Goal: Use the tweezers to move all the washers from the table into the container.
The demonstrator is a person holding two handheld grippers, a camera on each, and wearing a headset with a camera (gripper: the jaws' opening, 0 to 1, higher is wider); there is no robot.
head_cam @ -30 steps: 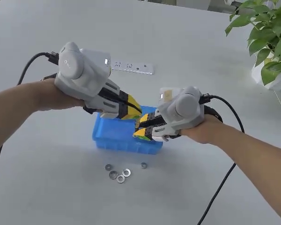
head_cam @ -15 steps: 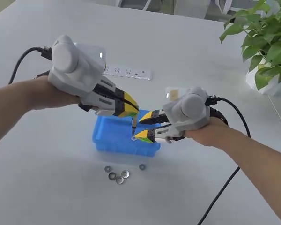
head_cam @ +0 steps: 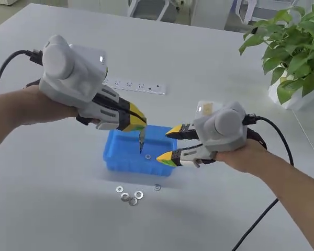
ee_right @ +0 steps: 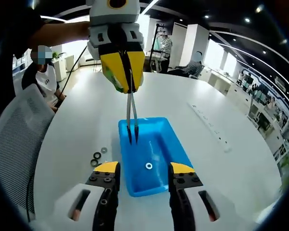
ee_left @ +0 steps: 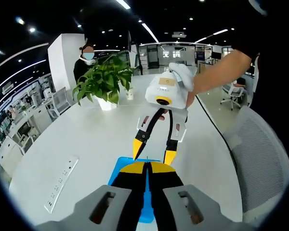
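My left gripper (head_cam: 136, 121) is shut on thin metal tweezers (head_cam: 141, 140), whose tips hang point-down over the blue container (head_cam: 120, 157). One washer (head_cam: 148, 156) lies inside the container. In the right gripper view the tweezers (ee_right: 131, 115) hang from the left gripper (ee_right: 123, 67) above the container (ee_right: 159, 139), with the washer (ee_right: 149, 166) on its floor. My right gripper (head_cam: 167, 144) stands open beside the container's right end, holding nothing. Several washers (head_cam: 130, 196) lie on the table in front of the container, with one more washer (head_cam: 157, 187) apart to their right.
A white power strip (head_cam: 136, 86) lies behind the container. A potted plant (head_cam: 290, 47) stands at the far right of the table. Cables trail from both grippers. Chairs and other people are beyond the table edges.
My right gripper's jaws have opened and it has drawn back to the right, away from the left gripper. The tweezers now hang clear over the container. The head camera has shifted.
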